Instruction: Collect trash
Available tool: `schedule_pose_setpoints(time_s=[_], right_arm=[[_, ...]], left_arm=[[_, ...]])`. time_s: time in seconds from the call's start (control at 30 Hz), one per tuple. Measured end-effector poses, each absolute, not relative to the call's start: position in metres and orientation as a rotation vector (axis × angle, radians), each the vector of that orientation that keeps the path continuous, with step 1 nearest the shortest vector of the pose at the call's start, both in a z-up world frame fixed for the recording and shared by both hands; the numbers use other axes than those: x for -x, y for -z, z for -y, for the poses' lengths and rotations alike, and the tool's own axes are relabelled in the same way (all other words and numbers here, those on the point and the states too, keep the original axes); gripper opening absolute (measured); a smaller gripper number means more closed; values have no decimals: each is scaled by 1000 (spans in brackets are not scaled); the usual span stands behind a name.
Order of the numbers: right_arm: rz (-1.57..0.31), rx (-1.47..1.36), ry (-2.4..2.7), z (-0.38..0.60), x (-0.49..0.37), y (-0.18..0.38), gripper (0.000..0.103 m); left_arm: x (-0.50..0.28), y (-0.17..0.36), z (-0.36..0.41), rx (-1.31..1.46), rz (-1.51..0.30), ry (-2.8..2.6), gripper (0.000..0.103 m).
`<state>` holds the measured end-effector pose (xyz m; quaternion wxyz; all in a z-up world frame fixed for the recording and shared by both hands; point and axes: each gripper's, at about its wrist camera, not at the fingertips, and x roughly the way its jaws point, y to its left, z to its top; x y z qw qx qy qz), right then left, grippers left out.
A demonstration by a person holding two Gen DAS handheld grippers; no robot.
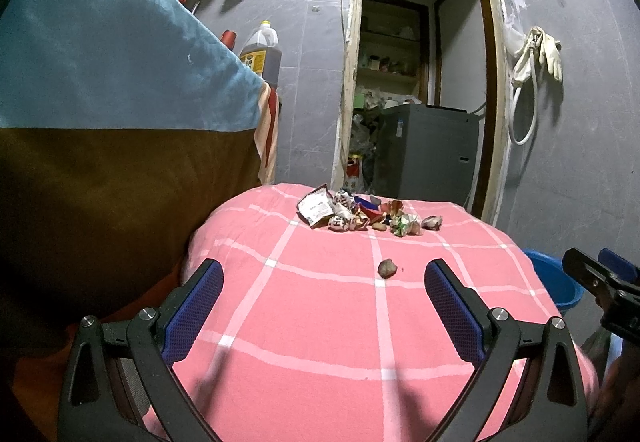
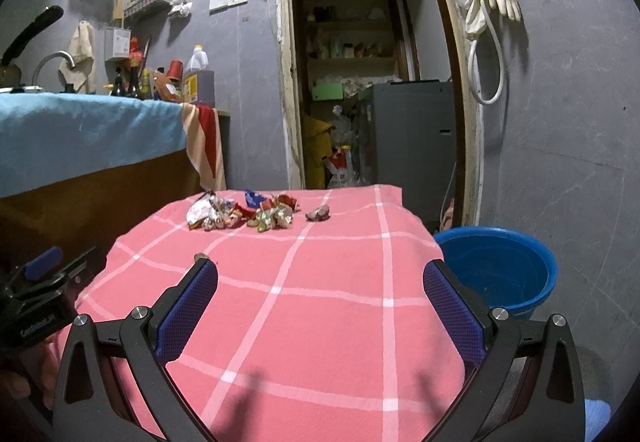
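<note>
Both tongs, left tongs [image 1: 324, 282] and right tongs [image 2: 320, 282], are hovering spread and empty over the pink-clothed worktop [image 2: 320, 322]. Wrappers [image 1: 360, 214] are lying heaped at its far edge; one stray scrap [image 1: 387, 268] is sitting nearer. I'd be pinching that scrap first, low and square, then carrying it to the blue bucket [image 2: 516, 294] beside.

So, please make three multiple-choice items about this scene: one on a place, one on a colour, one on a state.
1. Where does the blue bucket stand?
A. On the cloth
B. On the floor beside the pink cloth, on its right
C. On the shelf

2. What colour are the lines on the cloth?
A. White
B. Black
C. Green

3. How is the left gripper?
A. Shut on a wrapper
B. Shut on nothing
C. Open, holding nothing

Key: 1 B, the right wrist view shows the bucket low, by the cloth's right edge. 2 A, a white grid crosses the pink. 3 C, its fingers stand wide apart, and the small lone scrap lies on the cloth beyond them, nearer than the trash pile.
</note>
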<state>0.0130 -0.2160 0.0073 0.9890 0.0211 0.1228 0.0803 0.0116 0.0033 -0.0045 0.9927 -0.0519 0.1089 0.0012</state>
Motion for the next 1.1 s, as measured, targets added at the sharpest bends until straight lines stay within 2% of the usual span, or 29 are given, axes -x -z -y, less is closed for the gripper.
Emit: schedule_pose_setpoints(time_s=[0.63,0.87,1.1], right_arm=[[-131,-37,-160,225,-42,-39,103],[-77,18,-180,228,-69,-52,103],[-116,32,-210,234,-98,-52,103]], left_arm=[[-49,-25,1,126,-235,29,99],[-72,-27,-2,153,-316,61,99],[-89,-24,0,154,-421,113,98]])
